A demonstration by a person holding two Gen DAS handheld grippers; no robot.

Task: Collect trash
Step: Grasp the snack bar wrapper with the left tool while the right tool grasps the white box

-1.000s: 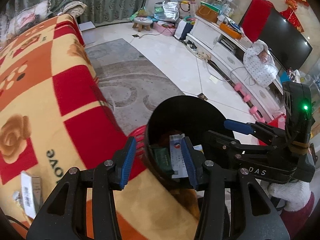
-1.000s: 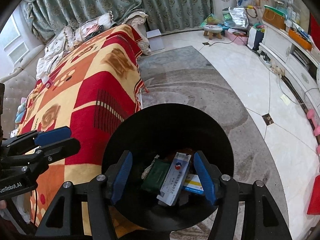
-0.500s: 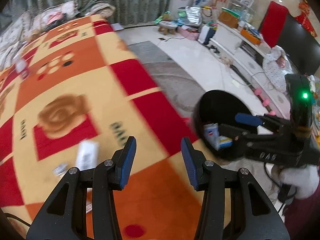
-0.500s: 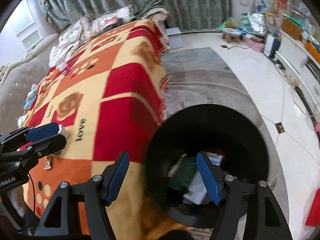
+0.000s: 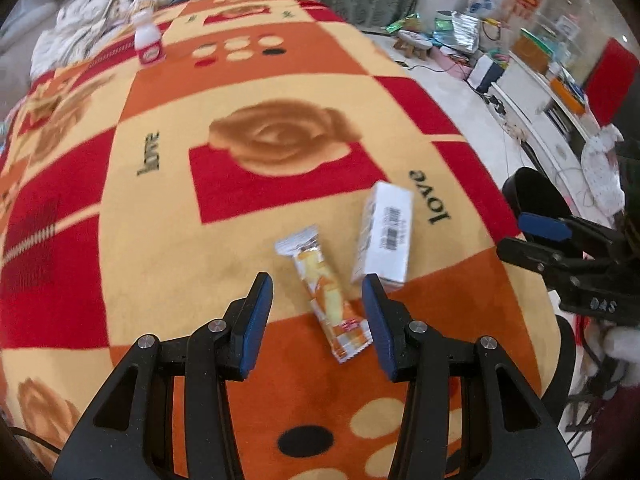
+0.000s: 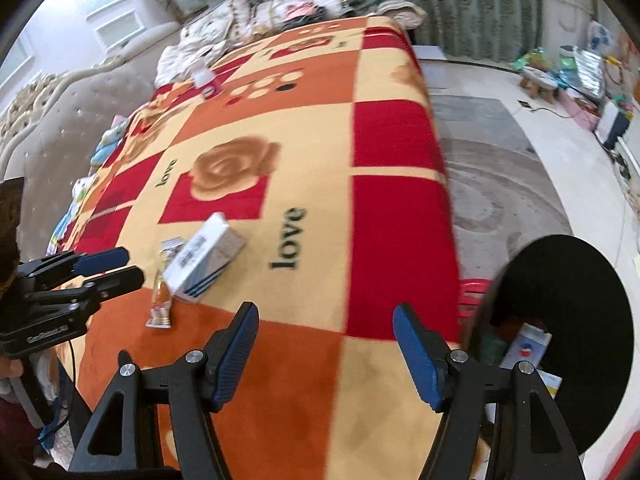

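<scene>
Trash left on the bed blanket (image 5: 168,240): an orange snack wrapper (image 5: 326,298) and a white carton with a barcode (image 5: 386,236), lying just beside each other near the blanket's edge; whether they touch is hard to tell through the blur. A small pink-and-white bottle (image 5: 148,42) stands far up the bed by the pillows. The black bin (image 6: 568,332) sits on the floor off the bed's corner, already holding a few boxes.

Left gripper (image 5: 318,316) is released, nothing in it, jaws straddling the wrapper's lower half from above, not pressing it. Right gripper (image 6: 324,354) has just been opening wider, nothing between the jaws, over bare blanket, carton up and to its left.

Risks, as I judge them:
- Wrapper is flat and slick on soft fleece; closing on it may pinch blanket pile instead, or skate the wrapper out.
- Left jaw's right pad sits close to the carton; coming down could nudge it toward the bed edge.
- Both grippers converging on neighbouring items could clash.
- Frames are motion-blurred; alignment is uncertain.
</scene>
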